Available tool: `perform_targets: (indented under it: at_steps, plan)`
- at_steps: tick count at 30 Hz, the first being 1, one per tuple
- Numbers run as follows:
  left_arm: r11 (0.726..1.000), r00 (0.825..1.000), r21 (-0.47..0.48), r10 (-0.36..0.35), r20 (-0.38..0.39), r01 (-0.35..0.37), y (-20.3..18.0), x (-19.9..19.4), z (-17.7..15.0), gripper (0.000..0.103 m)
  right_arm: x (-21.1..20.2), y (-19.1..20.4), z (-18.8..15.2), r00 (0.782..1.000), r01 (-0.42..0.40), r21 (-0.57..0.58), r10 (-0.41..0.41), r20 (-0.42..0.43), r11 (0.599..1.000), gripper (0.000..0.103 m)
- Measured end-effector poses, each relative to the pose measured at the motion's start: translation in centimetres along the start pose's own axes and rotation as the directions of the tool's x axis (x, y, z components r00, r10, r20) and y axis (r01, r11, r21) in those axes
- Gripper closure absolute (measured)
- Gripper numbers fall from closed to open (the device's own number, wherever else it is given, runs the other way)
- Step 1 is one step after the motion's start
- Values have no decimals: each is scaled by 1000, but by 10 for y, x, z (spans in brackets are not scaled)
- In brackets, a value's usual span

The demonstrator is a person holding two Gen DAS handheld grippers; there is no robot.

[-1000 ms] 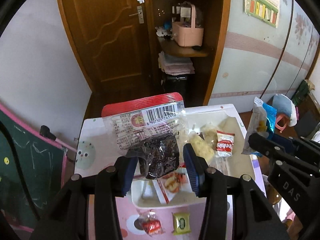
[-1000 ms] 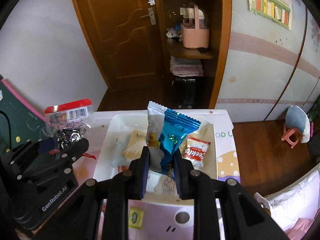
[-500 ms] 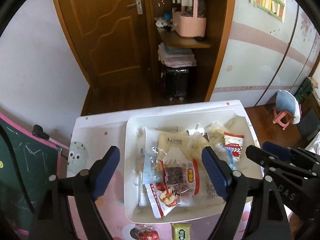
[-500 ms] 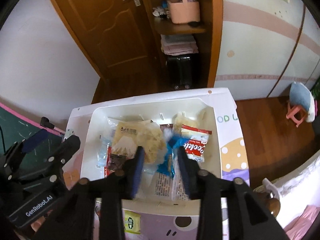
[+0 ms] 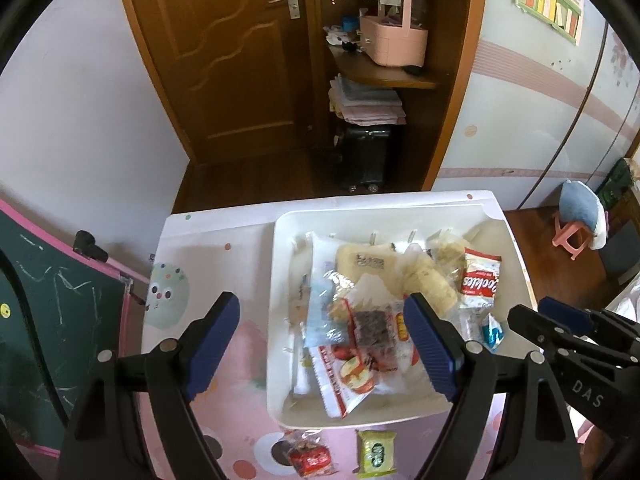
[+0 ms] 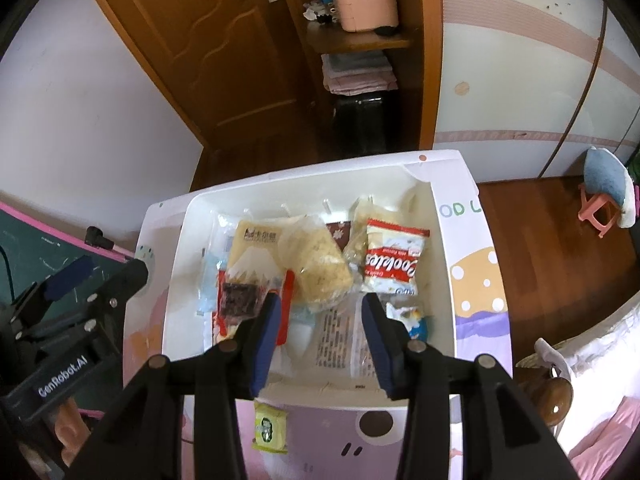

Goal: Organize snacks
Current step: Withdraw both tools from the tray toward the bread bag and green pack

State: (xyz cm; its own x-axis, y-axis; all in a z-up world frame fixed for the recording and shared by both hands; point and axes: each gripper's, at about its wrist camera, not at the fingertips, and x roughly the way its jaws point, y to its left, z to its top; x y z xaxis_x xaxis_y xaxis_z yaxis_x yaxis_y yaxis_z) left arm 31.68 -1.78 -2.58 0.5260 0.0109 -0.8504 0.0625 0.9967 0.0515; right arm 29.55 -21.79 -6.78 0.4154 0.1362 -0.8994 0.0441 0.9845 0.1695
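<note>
Two grippers are hovering over a white tray (image 5: 280, 320) sitting on a pink cartoon-print table (image 5: 240, 432). Left gripper (image 5: 326, 346) is standing with jaws spread wide, gripping nothing; its near-right pad is hanging above the dark-filled red-edged packet (image 5: 372, 332) lying among the heaped snacks. Right gripper (image 6: 320, 338) is standing with jaws parted and empty above a clear printed wrapper (image 6: 336, 336), with a red-and-white cookie pack (image 6: 392, 264) lying farther right. Outside the tray's near edge, a green packet (image 5: 376, 454) and a red packet (image 5: 310, 458) are lying on the table.
</note>
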Motion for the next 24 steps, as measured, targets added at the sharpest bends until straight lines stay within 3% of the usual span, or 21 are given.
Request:
perform_targets:
  at_steps: [15, 24]
  plan:
    - [999, 999, -48, 19, -38, -21, 46, -24, -79, 19, -9, 32, -83, 999, -21, -51, 19, -38, 998, 61]
    - [994, 999, -106, 3, -50, -8, 61, -19, -136, 19, 10, 42, -133, 995, -35, -45, 30, -100, 998, 61]
